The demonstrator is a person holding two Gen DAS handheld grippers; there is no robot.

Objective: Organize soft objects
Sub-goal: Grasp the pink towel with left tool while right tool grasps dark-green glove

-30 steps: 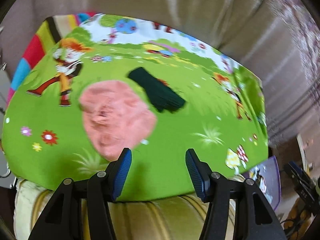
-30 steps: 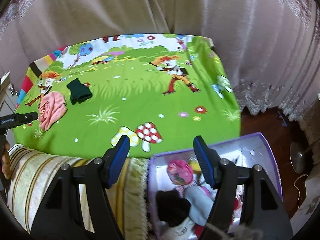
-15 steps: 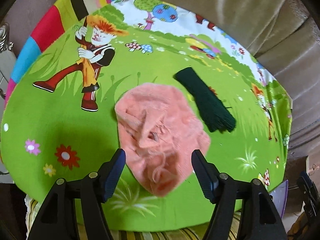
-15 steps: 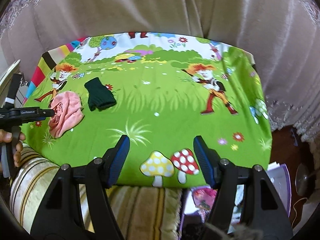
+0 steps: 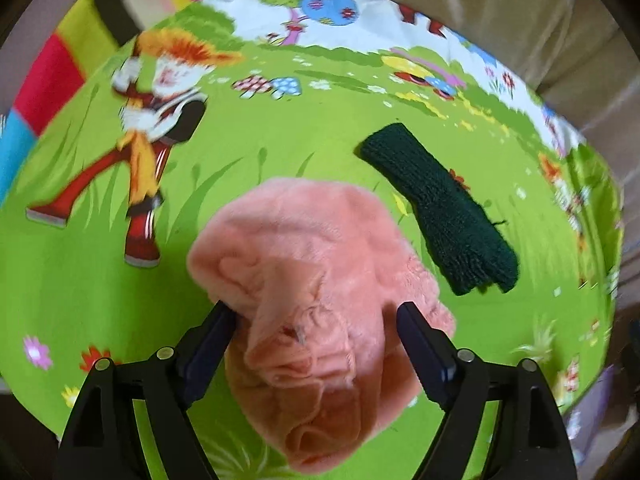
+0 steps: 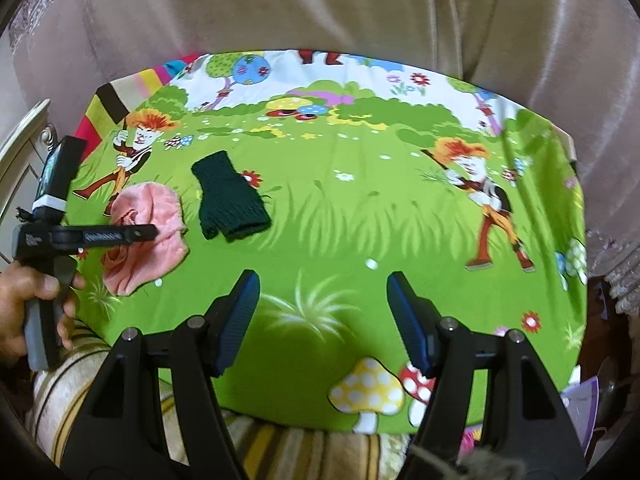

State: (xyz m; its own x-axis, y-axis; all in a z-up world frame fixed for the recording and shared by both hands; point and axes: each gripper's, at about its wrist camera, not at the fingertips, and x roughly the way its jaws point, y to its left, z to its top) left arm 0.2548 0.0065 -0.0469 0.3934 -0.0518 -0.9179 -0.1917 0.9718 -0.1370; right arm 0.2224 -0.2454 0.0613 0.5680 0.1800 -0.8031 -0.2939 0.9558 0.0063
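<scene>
A pink fluffy cloth (image 5: 304,248) lies crumpled on the green cartoon sheet (image 5: 280,140). My left gripper (image 5: 314,312) points down over it, its jaws opening. The cloth sits between the pads; the left pad is at its edge and neither pad squeezes it. A dark green knitted glove (image 5: 440,216) lies flat just right of the cloth. In the right wrist view the cloth (image 6: 156,208) and the glove (image 6: 228,200) are at the far left, with a finger (image 6: 120,235) of the left gripper across the cloth. My right gripper (image 6: 322,280) hovers open over bare sheet (image 6: 360,220), holding nothing.
A beige curtain (image 6: 320,8) hangs behind the sheet. A striped cushion (image 6: 80,380) runs under the sheet's near edge. The corner of a purple box (image 6: 584,408) shows at the lower right. A hand (image 6: 24,304) grips the left tool beside white furniture (image 6: 20,152).
The left gripper came down and forward over the pink cloth, and its jaws widened around it. The right gripper swung left, from over the purple box to over the sheet.
</scene>
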